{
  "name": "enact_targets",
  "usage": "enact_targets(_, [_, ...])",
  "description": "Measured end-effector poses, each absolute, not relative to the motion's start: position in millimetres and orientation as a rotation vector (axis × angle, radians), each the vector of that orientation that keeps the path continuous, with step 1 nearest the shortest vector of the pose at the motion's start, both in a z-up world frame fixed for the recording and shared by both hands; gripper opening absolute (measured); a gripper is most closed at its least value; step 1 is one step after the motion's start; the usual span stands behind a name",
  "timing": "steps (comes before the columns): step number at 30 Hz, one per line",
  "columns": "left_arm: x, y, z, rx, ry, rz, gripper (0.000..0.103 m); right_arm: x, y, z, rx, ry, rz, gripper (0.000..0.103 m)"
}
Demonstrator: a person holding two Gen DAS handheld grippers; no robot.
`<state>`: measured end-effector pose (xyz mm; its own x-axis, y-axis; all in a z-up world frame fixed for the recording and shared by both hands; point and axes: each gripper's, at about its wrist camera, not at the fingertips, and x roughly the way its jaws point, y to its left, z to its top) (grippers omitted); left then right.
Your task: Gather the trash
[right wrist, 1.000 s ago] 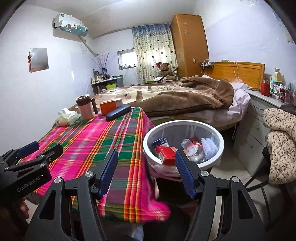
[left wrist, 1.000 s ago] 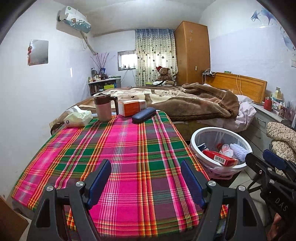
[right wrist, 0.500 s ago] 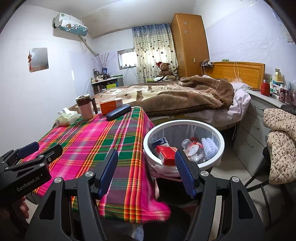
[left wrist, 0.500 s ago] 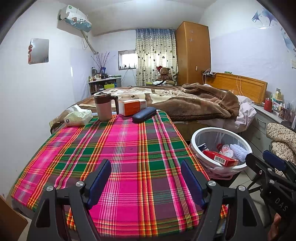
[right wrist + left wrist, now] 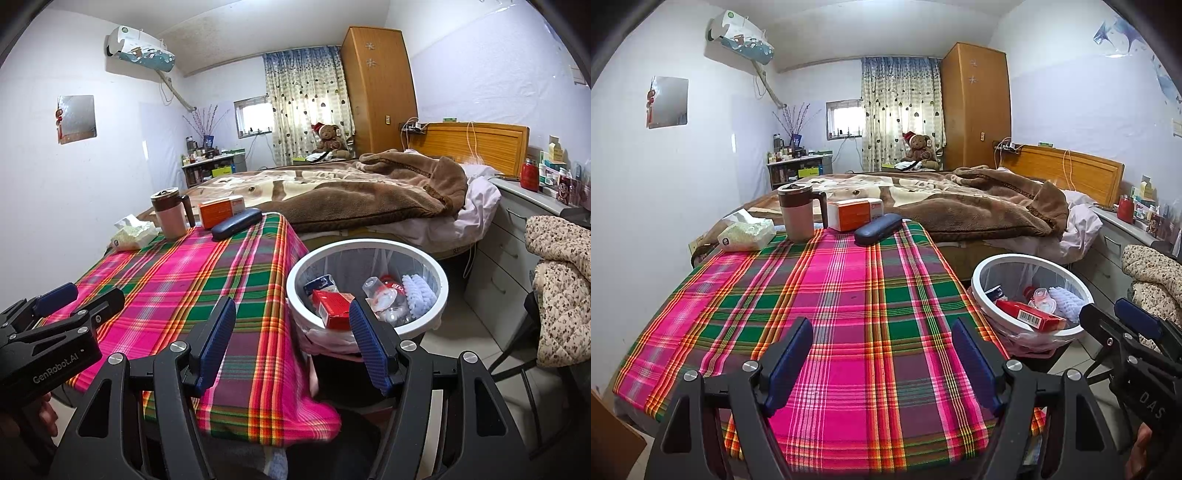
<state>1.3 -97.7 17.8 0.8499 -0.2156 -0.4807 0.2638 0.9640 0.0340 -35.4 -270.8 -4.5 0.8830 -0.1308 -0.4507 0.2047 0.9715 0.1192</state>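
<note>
1. We are holding the left gripper (image 5: 882,350) with its jaws spread wide and nothing between them, hovering over the near edge of the table (image 5: 849,295).
2. We are keeping the right gripper (image 5: 291,332) spread wide and empty too, off the table's right edge, just before the trash bin (image 5: 295,291).
3. The bin is sitting on the floor beside that edge, holding a red box (image 5: 332,308) and other trash.
4. A mug (image 5: 796,212), tissue pack (image 5: 746,234), orange box (image 5: 853,214) and dark case (image 5: 877,229) are lining the table's far edge, with a bed (image 5: 960,206) lying beyond.
</note>
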Motion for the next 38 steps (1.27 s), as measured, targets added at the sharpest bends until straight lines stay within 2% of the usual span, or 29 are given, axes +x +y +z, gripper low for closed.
enact_targets(38, [-0.7,-104.3,19.1,0.096,0.498,-0.264,0.077,-34.7,-269.0,-4.9,0.167,0.462,-0.178,0.065])
